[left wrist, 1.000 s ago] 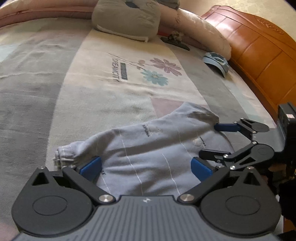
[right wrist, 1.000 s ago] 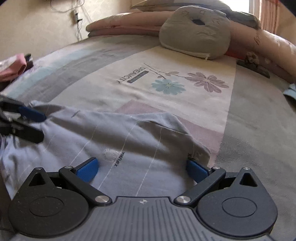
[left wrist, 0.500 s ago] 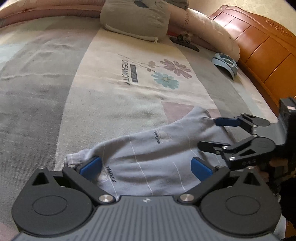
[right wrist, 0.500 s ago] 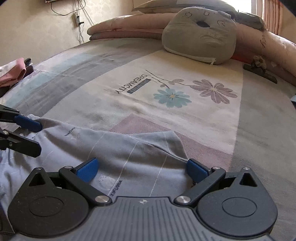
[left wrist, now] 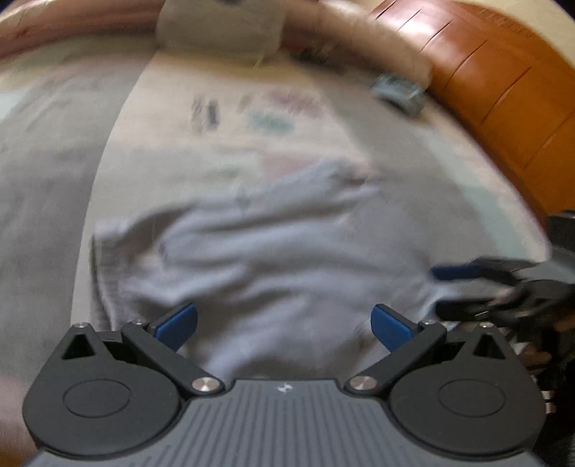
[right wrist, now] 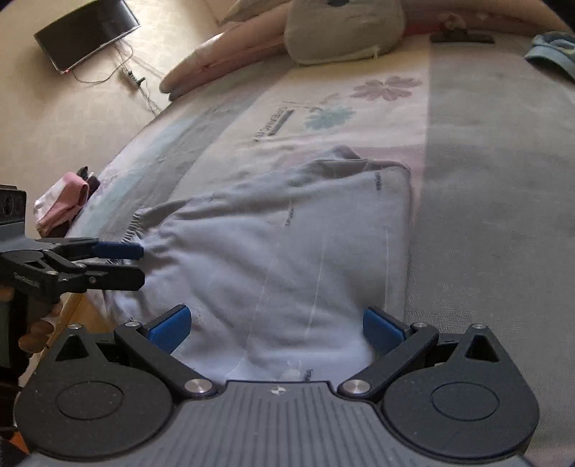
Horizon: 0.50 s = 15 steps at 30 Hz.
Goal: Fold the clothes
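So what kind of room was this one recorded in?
Most likely a home bedroom. A grey sweatshirt lies on a bed covered with a flower-print sheet, a pillow and rolled bedding sit at the far end, and a dark screen hangs on the wall.

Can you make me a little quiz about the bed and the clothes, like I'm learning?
1. True or false: the grey sweatshirt is hanging on a hanger.
2. What flat black thing is mounted on the wall? A) a clock B) a TV C) a mirror
3. Fill in: the pile of pink clothes sits near the bed's ____ edge in the right wrist view.

Key
1. False. It lies spread on the bed cover, between the open left gripper and open right gripper.
2. B, the TV.
3. Left.
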### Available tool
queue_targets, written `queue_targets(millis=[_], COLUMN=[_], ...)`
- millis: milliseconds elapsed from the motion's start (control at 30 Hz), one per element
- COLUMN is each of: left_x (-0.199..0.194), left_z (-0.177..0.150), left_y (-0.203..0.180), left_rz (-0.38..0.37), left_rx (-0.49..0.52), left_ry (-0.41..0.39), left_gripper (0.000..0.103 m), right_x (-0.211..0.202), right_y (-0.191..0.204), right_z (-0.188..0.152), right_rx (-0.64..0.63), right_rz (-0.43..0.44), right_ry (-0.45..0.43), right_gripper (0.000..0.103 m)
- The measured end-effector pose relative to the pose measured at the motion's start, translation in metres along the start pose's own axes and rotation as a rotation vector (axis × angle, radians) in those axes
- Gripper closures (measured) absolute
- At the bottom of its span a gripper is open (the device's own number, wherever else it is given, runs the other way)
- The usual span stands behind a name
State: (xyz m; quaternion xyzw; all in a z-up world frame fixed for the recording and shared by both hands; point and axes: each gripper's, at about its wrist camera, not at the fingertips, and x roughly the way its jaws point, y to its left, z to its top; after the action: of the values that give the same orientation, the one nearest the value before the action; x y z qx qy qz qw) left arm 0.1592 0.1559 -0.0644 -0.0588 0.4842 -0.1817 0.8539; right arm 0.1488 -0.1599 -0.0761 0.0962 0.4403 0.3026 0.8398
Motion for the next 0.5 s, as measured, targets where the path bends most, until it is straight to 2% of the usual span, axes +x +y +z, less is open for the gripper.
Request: queue_targets(millis=[33, 133, 267, 500], left_x=[0.0, -0.008, -0.018, -0.002], left_z=[-0.002, -0.001, 0.006, -0.005], left_y=[0.001, -0.005, -0.02, -0.036], left_rz=[0.002, 0.004, -0.037, -0.063], left_rx=[0.0, -0.006, 0.013, -0.001], left_ry=[-0.001, -0.019, -0.061, 0.012], left_gripper=[0.001, 0.001, 0.001, 0.001], right_x=[-0.002, -0.001, 0.001, -0.001], right_y=[0.002, 0.006, 0.004, 0.002], right_z=[-0.005, -0.005, -0.003, -0.003], right_rx=[-0.013, -0.027, 0.004, 0.025], right_rz=[-0.004, -0.024, -0.031, -0.027], right_ry=[-0.021, -0.003, -0.005, -0.012], right_gripper=[0.0, 0.0, 0.0, 0.0])
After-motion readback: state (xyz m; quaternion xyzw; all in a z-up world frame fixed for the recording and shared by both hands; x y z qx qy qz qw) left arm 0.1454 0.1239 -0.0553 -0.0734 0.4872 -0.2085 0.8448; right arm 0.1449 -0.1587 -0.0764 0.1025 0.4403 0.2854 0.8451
